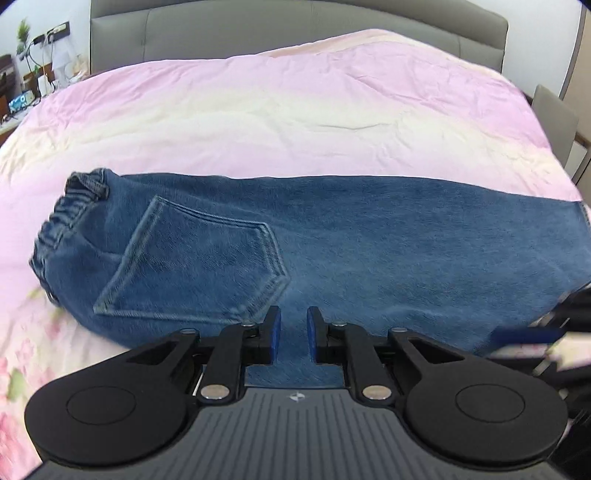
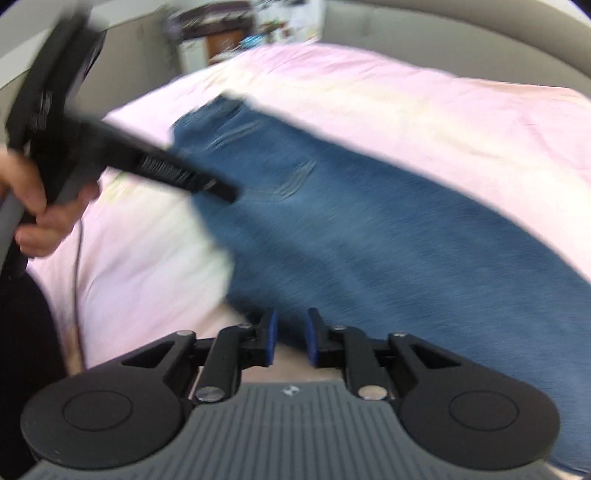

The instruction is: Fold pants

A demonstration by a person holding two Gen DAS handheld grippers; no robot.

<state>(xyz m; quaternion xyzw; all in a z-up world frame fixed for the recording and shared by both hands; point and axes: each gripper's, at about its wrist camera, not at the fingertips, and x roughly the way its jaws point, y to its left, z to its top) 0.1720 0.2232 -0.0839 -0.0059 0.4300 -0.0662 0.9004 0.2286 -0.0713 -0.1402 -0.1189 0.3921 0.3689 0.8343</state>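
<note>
Blue denim pants lie flat on the pink bed cover, folded lengthwise, waistband at the left and back pocket facing up. My left gripper hovers over the near edge of the pants, just right of the pocket, jaws slightly apart and empty. In the right wrist view the pants run diagonally from upper left to lower right. My right gripper is over the near edge of the leg, jaws slightly apart and empty. The left gripper's body and the hand holding it show blurred at the left.
The pink and cream bed cover spreads behind the pants, with a grey headboard beyond. A nightstand with a plant and cables stands at the far left. A grey chair is at the right bed edge.
</note>
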